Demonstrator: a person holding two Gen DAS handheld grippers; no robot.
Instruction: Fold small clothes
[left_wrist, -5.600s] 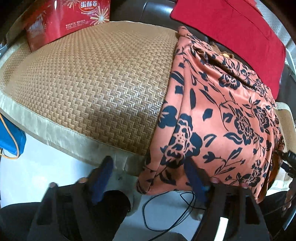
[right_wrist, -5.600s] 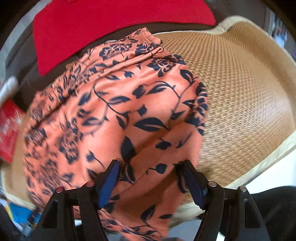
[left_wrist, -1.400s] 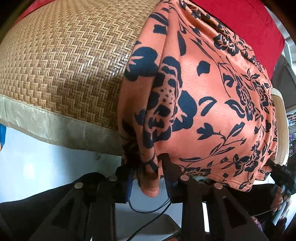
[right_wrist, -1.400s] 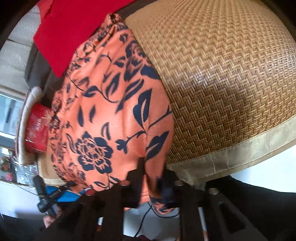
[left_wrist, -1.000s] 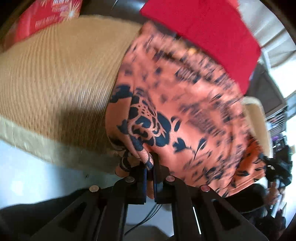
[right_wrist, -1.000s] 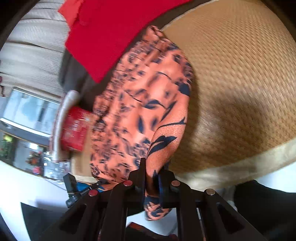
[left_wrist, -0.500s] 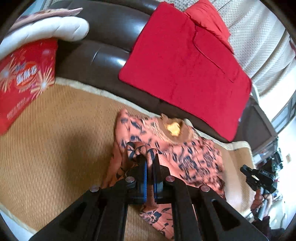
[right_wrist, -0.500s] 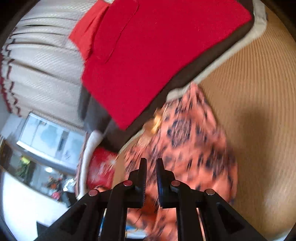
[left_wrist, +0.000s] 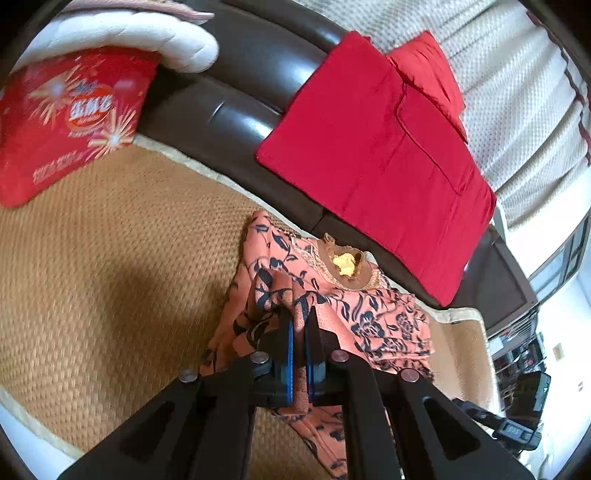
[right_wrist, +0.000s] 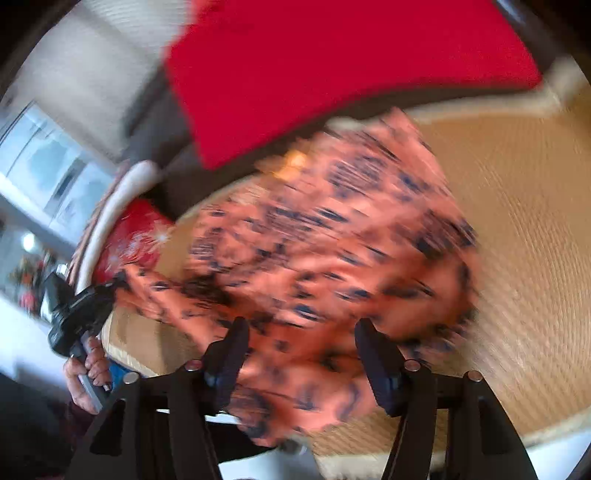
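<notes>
The orange floral garment is spread on the woven mat, up near the far edge where the dark sofa back and red cushion are. A bunched fold of it is clamped tight in the left gripper. The right gripper is seen with its jaws opening, wide apart, cloth lying under them but not pinched. The right view is pretty blurred. A red printed bag is parked far left.

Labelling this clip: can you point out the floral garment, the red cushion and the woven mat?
floral garment (left_wrist: 373, 314), left wrist view, flat patterned part right of the fingers.
red cushion (left_wrist: 373, 147), left wrist view, middle of its face.
woven mat (left_wrist: 110, 258), left wrist view, bare weave.
</notes>
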